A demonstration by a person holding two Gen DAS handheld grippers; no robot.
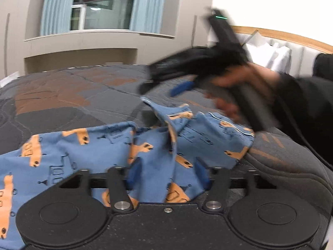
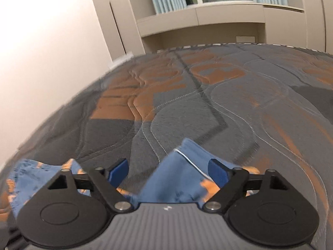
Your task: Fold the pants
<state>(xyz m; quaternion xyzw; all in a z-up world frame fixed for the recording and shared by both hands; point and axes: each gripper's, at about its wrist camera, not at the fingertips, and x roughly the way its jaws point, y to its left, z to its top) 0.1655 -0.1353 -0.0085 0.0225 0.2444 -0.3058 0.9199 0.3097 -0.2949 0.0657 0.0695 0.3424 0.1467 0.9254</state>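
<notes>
Pants (image 1: 149, 152): crumpled on bed (image 1: 62, 95), no fold made yet (I judge). My left gripper (image 1: 167, 173) and right gripper (image 2: 168, 170): fingers apart, gripping nothing.

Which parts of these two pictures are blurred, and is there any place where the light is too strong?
Left wrist view: the right hand-held gripper and its hand are smeared by motion, while the pants stay fairly sharp; the wall at upper right is blown out white. Right wrist view: the bedspread and the pants are softly blurred throughout, the left wall is overexposed, and the fisheye bends the bed edge.
</notes>
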